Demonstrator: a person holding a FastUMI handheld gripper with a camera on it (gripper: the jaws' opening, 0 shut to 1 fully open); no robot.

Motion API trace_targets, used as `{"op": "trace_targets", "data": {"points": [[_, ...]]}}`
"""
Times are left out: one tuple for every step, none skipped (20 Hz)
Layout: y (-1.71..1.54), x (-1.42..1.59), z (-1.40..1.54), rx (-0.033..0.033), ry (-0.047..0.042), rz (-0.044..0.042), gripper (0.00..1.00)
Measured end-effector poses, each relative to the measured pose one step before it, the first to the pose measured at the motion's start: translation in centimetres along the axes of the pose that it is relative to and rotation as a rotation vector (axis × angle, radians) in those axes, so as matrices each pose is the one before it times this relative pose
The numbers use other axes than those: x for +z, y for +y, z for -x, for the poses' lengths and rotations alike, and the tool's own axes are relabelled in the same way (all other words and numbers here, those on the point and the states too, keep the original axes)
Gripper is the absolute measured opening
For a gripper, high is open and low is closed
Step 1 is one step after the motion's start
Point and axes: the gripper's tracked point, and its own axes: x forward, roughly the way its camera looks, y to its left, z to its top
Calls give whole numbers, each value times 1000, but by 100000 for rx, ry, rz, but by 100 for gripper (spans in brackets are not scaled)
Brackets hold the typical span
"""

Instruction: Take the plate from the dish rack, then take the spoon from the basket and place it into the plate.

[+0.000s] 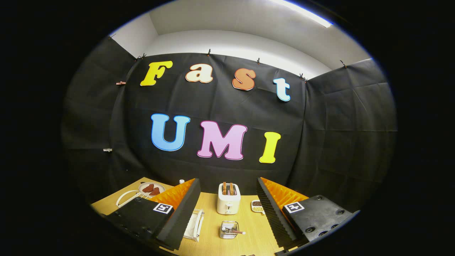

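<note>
My hand-held gripper point(227, 217) hangs wide open and empty, so I judge the first step pending: swing left toward the dish rack point(194, 224) beside its left finger.

A white toaster point(228, 200) is seen upright on the wooden table point(249, 227) — two slices are held in its slots. Just beside it, a small dish point(257, 206) of dark bits is set. Farther off, a frying pan point(149, 188) with brown pieces is placed — white handle attached.
</note>
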Motion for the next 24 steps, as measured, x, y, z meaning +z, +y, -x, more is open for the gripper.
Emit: {"op": "trace_targets", "data": {"points": [[-2,27,125,-8,-219,97,97],[-48,-34,65,-170,152,122,97],[77,-41,-152,40,217,-9,97],[104,-7,-15,35,148,-133,97],[-10,-46,-83,-265,142,-15,97],[144,43,-70,222,139,-97,97],[450,-123,-205,1159,740,-449,97],[585,-277,-144,1525,1277,-638,97],[540,-296,-417,1780,1796,-775,97],[921,-448,-499,2507,2373,-1312,97],[704,-518,-521,1980,2096,-1336,97],[872,-480,-647,2015,2219,-1278,97],[993,-542,-935,2064,2624,-735,97],[743,-529,-734,1787,2177,60,97],[1151,-560,-1021,2375,2686,74,97],[1218,-714,-1009,2699,2990,4,97],[1222,-747,-1124,2926,3638,-795,97],[1262,-755,-1183,3023,3436,-2338,98],[1120,-683,-1201,2796,3775,-3462,98],[704,-786,-1324,1241,3812,-3608,98],[461,-636,-1030,176,3974,-3457,98],[240,-628,-1409,-171,2815,-2553,98],[-112,-623,-1562,-708,2944,-1965,98],[105,-1048,-1411,-642,3563,-1588,97]]}}
